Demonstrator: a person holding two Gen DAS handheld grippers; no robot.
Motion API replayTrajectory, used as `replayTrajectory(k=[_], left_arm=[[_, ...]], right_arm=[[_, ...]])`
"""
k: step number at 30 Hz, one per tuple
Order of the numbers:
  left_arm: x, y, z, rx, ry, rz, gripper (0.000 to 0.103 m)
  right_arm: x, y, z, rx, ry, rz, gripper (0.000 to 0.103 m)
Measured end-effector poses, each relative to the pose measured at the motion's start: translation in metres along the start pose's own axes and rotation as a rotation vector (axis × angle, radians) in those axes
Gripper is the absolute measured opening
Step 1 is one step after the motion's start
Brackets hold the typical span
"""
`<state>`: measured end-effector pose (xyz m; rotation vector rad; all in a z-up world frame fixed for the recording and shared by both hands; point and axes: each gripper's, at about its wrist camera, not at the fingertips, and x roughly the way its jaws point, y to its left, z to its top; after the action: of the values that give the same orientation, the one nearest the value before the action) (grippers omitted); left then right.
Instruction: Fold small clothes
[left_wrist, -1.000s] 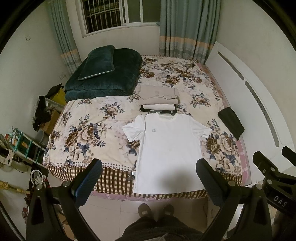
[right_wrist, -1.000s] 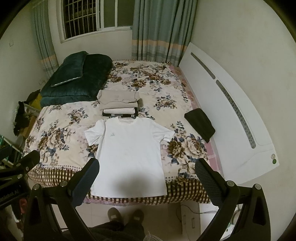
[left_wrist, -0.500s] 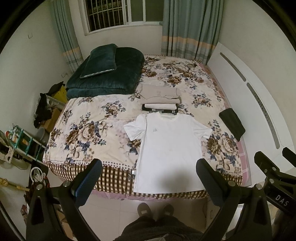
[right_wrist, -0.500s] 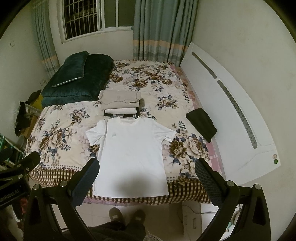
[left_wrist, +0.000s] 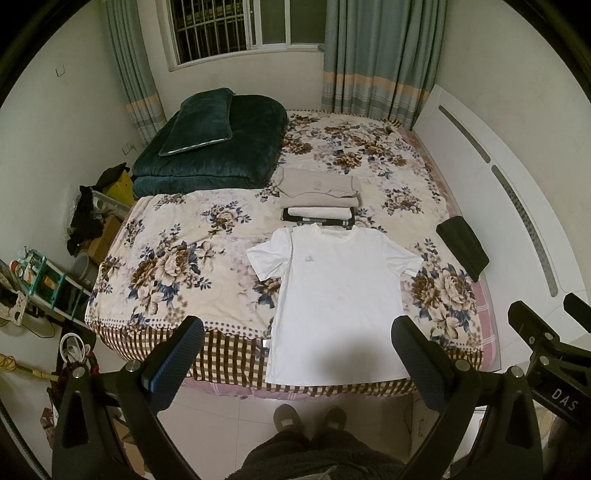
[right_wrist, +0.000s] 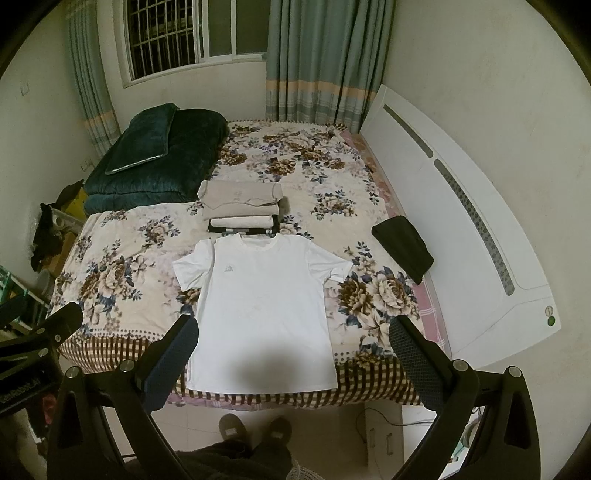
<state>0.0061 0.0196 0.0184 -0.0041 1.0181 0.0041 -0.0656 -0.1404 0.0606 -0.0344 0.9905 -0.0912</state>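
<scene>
A white T-shirt (left_wrist: 338, 295) lies spread flat, front up, on the floral bed (left_wrist: 173, 258), its hem hanging over the near edge; it also shows in the right wrist view (right_wrist: 262, 306). Just behind its collar sits a stack of folded clothes (left_wrist: 317, 197), beige on top, also in the right wrist view (right_wrist: 242, 206). My left gripper (left_wrist: 295, 350) is open and empty, held high above the bed's near edge. My right gripper (right_wrist: 293, 349) is open and empty at the same height, beside the left one.
A dark green folded quilt with a pillow (left_wrist: 210, 144) lies at the bed's far left. A black folded cloth (left_wrist: 461, 247) rests at the right edge by the white headboard (left_wrist: 517, 206). My slippered feet (left_wrist: 310, 417) stand on the tiled floor. Clutter stands at left (left_wrist: 48, 284).
Both views have shifted slightly, the bed sitting a little lower and further right in frame. The shirt and stack have not moved. Both grippers stay open.
</scene>
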Motion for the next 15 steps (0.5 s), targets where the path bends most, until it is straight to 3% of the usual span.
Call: replayTrajectory(k=[15], left_arm=[[-0.0014,0.0011,0.0016,-0.003,-0.002,-0.002,0.103]], right_arm=[[-0.003,0.0039,0.0023,0.0,-0.003,0.004,0.103]])
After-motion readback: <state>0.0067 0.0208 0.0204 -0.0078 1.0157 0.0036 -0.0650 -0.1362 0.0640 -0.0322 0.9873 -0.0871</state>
